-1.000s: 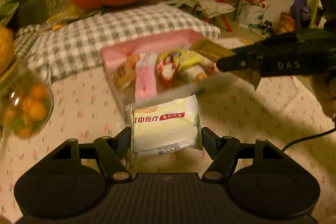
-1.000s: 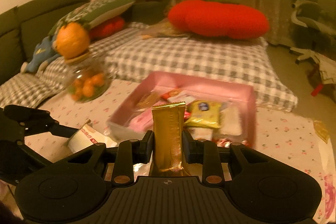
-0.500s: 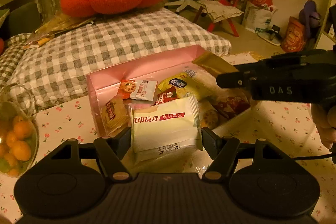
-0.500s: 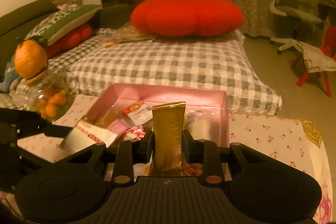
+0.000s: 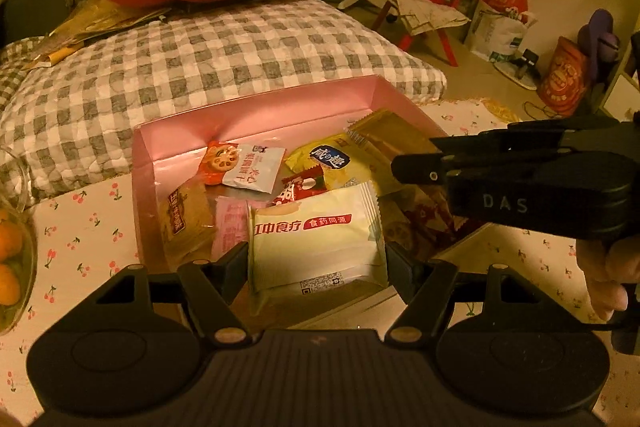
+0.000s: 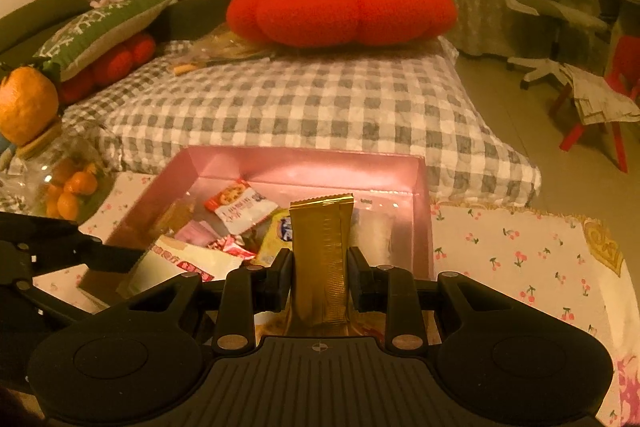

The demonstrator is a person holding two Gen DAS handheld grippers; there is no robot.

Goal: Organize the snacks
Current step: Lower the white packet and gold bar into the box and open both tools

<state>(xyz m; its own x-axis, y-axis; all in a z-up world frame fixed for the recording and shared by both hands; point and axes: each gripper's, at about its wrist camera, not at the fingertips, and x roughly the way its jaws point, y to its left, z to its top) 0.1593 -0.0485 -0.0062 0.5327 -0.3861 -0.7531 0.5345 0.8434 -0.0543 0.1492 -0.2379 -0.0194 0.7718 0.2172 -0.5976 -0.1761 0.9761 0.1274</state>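
Over the near edge of the pink box [image 5: 256,115], your left hand-held gripper [image 5: 318,255] is clamped on the cream snack packet [image 5: 316,239], one pad on each side edge. The right hand-held gripper [image 6: 320,281] is closed on the gold stick packet [image 6: 322,259], held upright above the box's right half.

Note: the box already holds loose snacks: a lotus-root packet [image 5: 242,167], a yellow packet [image 5: 328,163], a red candy [image 5: 302,185], a pink wafer [image 5: 230,227].

Judgement: both items are at the drop stage. Carry each fully past the near wall before letting go. Lower the cream packet flat onto the pile. Tip the gold stick down toward the bare floor at the right wall [image 6: 424,211] so it lies flat. Release one side at a time; the two grippers sit near each other.
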